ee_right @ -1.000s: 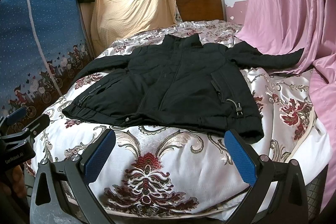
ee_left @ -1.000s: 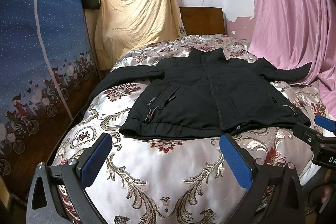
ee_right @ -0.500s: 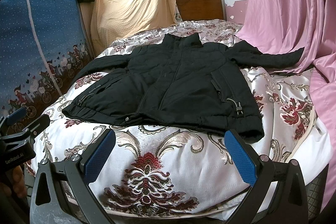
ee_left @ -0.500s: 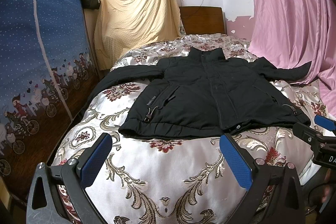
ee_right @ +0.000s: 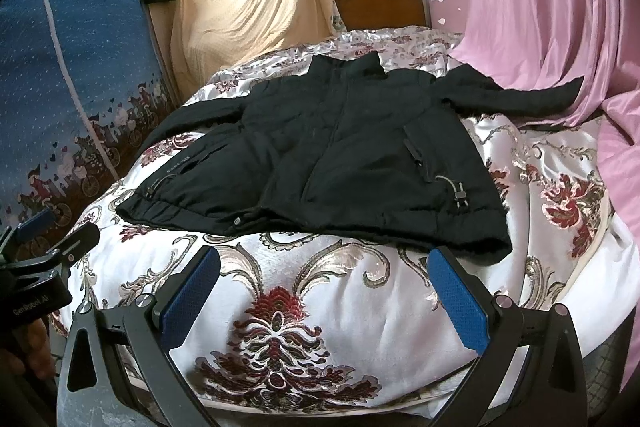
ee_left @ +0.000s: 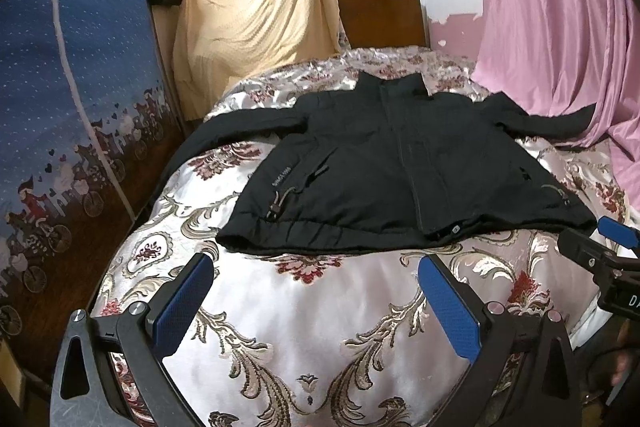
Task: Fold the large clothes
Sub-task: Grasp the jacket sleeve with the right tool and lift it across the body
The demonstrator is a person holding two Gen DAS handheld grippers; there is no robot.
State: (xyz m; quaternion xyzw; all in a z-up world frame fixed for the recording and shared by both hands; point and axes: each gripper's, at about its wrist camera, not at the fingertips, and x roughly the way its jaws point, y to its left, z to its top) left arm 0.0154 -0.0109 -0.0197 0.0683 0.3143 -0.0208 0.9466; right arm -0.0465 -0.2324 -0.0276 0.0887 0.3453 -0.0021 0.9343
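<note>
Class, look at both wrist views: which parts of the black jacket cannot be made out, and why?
- Black padded jacket: the small grey print by its pocket is too small to read, both views.
- Its left sleeve end: drops over the floral satin bedspread edge, both views.
- Its back: hidden underneath.

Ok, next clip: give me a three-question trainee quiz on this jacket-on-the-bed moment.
1. True or false: the black jacket lies spread front-up on the bedspread, with both sleeves stretched out to the sides.
2. Multiple choice: the left gripper and right gripper are A) both shut on the hem, B) both open and short of the hem, C) one open, one shut on a sleeve.
3. Fill in: the sleeve end on the right side reaches toward the ____ curtain.

Key: 1 true; 2 B; 3 pink.
</note>
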